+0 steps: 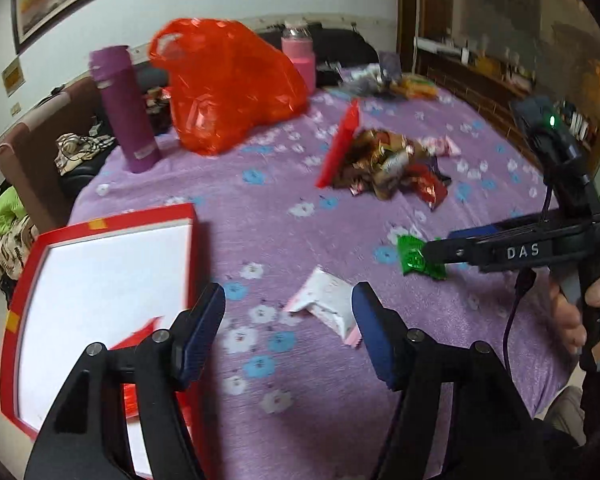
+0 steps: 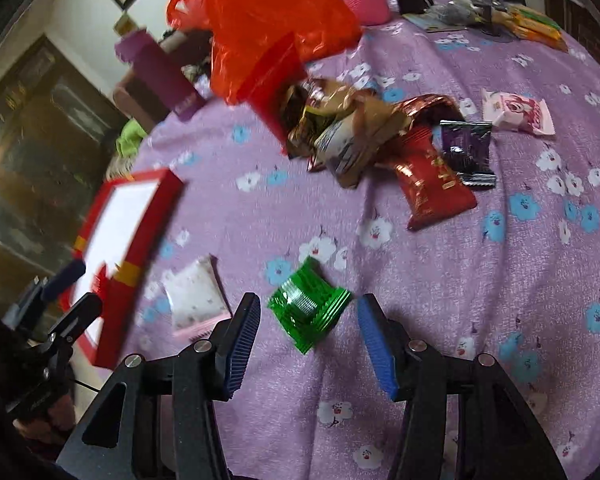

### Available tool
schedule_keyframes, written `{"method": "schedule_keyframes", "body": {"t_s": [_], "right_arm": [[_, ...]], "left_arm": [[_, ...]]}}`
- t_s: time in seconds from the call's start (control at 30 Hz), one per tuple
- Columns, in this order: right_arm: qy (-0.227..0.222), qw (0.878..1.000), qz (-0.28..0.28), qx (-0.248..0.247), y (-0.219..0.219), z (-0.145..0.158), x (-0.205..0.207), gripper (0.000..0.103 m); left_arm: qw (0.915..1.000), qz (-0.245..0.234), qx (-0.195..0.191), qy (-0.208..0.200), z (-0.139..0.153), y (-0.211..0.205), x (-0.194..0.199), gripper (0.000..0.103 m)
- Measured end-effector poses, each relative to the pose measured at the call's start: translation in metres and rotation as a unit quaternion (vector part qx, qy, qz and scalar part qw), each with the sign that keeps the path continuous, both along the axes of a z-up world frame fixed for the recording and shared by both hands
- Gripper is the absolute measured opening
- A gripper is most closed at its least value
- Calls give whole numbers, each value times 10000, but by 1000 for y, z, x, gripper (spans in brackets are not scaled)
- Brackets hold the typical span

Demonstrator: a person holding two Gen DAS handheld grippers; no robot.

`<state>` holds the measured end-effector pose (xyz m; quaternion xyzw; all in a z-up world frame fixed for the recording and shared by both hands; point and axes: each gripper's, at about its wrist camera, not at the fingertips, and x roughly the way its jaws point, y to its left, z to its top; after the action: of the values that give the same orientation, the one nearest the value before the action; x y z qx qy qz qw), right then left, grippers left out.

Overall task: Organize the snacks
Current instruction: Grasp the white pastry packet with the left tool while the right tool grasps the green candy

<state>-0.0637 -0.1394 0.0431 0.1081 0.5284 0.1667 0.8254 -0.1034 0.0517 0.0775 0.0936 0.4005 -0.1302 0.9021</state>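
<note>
A small white and pink snack packet (image 1: pixel 324 304) lies on the purple flowered cloth between the fingertips of my left gripper (image 1: pixel 288 312), which is open; the pads do not press it. A green foil packet (image 2: pixel 308 312) lies between the blue pads of my right gripper (image 2: pixel 308 316), also open with a small gap on each side. The left wrist view shows that green packet (image 1: pixel 416 258) under the right gripper (image 1: pixel 440 250). To the left lies a red box (image 1: pixel 112 220) with a white inside and a red packet (image 1: pixel 136 336) in it. A pile of snacks (image 2: pixel 360 136) lies farther back.
A red-orange plastic bag (image 1: pixel 228 80), a purple bottle (image 1: pixel 124 108) and a pink bottle (image 1: pixel 300 56) stand at the back. A red panel (image 1: pixel 338 148) leans on the pile. A pink packet (image 2: pixel 516 112) and a dark purple packet (image 2: pixel 468 148) lie right of it.
</note>
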Motion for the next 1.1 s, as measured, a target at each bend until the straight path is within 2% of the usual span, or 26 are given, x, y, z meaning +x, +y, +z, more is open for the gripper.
{"method": "schedule_keyframes", "body": {"t_s": [0.07,0.23,0.33,0.47,0.67,0.77,0.83,0.9,0.97,1.1], "right_arm": [[14,9999,24,-113,6,-5,-2,54],[-218,9959,224,-845,33,-18,4,52],[-454,9889,514,-1316,46,-20,4,51],[-678,9829,530,-1628,49,-22,7,39],[-963,9866,348,-1268,33,-21,14,34],[-1160,9898,273,-784,19,-22,15,34],[-1073,9932,203,-406,9,-22,19,34],[-1037,9942,182,-240,5,-23,21,34],[-1049,9940,192,-228,5,-23,21,34],[-1047,9941,179,-207,6,-22,20,34]], "left_arm": [[9998,61,54,179,-9,-3,4,65],[9990,135,25,422,-20,3,3,65],[9980,193,-169,573,-20,6,9,65],[9972,84,-190,722,-25,-8,15,65],[9954,110,-77,946,-40,-28,33,65],[9941,247,-41,1054,-52,-33,42,65],[9935,301,-171,1089,-59,-32,45,65],[9947,295,-106,975,-58,-35,43,61],[9955,236,-136,909,-58,-35,42,45],[9964,180,-205,798,-57,-33,40,36]]}}
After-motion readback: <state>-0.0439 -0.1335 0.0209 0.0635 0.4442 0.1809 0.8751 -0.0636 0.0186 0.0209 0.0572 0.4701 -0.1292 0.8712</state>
